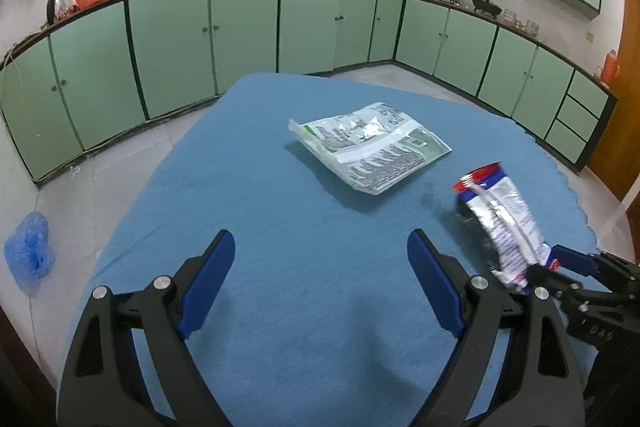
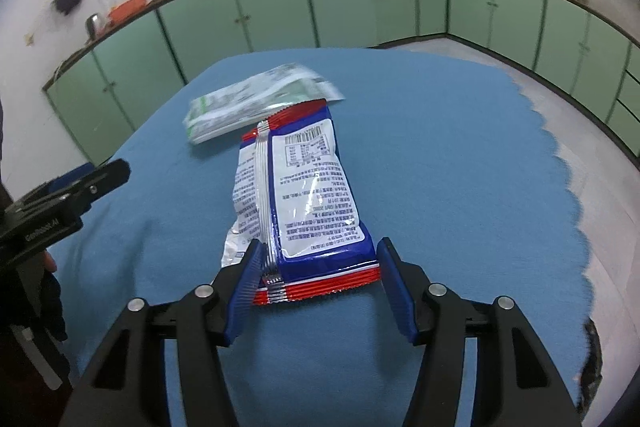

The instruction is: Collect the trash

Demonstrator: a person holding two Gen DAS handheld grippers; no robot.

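Between the right claw's (image 2: 318,279) ribbed blue pads (image 2: 243,291) sits a glossy plastic-film snack wrapper (image 2: 304,195), crinkled, with a silvery foil seam. Ahead of the left claw (image 1: 320,281) lies a shiny white and green plastic bag (image 1: 370,147), wrinkled and catching light. Both rest on a matt blue cloth (image 1: 260,195) with a fine, felt-like weave covering the desk. The claw arms are matt black plastic with bright, smooth metal rivets (image 1: 162,282).

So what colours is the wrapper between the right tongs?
Blue and white wrapper with red crimped ends; clearest in the right wrist view.
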